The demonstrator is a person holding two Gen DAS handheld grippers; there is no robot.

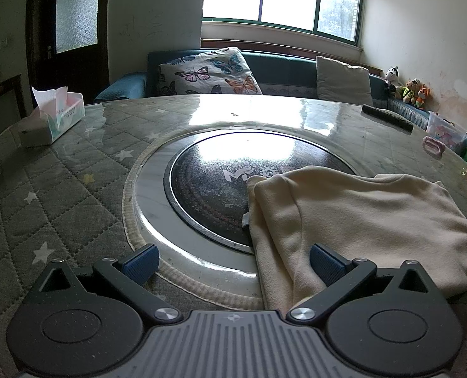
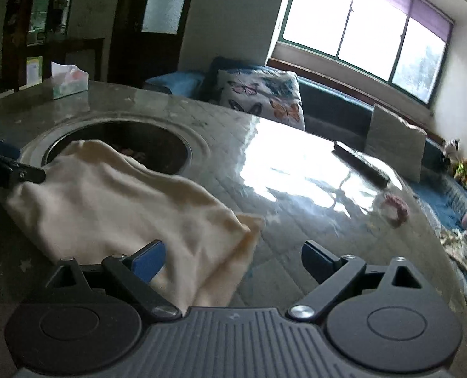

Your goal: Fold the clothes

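Note:
A cream garment [image 1: 359,214] lies folded in layers on the round table, partly over the dark centre plate [image 1: 214,186]. My left gripper [image 1: 233,264] is open at the garment's near left edge; its right finger rests against the cloth, its left finger is over the plate's rim. In the right wrist view the same garment [image 2: 113,201] lies left of centre. My right gripper [image 2: 233,261] is open at the garment's near right corner, which lies between the fingers. The left gripper's tip [image 2: 16,170] shows at the garment's far left edge.
A tissue box [image 1: 54,113] stands at the table's far left. A black remote [image 1: 387,116] and a pink hair tie [image 1: 433,146] lie at the far right. A sofa with a butterfly pillow [image 1: 208,72] runs behind the table, under the window.

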